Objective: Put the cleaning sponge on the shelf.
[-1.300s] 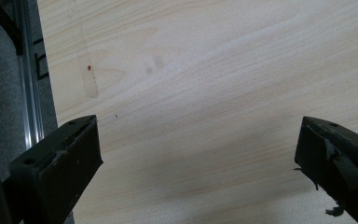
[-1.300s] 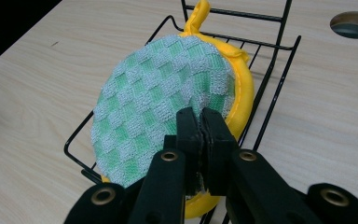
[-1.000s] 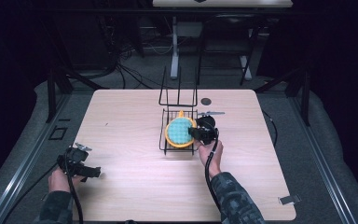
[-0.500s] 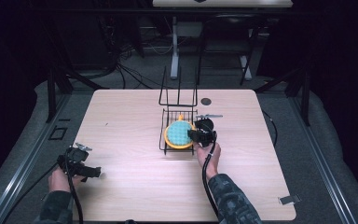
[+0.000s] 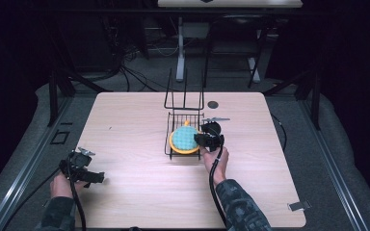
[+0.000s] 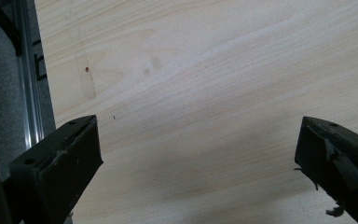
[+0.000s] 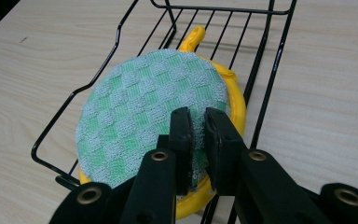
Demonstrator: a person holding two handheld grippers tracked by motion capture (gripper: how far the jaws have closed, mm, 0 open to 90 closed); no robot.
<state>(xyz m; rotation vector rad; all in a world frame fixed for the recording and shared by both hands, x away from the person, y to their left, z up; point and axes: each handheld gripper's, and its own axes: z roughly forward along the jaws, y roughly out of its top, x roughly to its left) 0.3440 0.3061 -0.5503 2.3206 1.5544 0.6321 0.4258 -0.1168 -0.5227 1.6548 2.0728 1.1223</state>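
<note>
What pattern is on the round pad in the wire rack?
The pad has a green and white checkered weave, clearest in the right gripper view.

**Rack at mid-table, grippers on either side**

Near the middle of the table (image 5: pixel 135 125), slightly toward the far edge: a wire rack (image 5: pixel 169 144). Inside the rack: a round pad (image 7: pixel 149 112), lying on top of a dish (image 7: pixel 235 105). Just right of the rack, at its near right corner: the right gripper (image 7: pixel 197 122), with the pad's near edge between the jaws. Behind the rack, a little to the right: a small disc (image 5: pixel 213 104). Well apart, near the table's near left corner: the left gripper (image 5: pixel 84 168), over bare tabletop.
</note>
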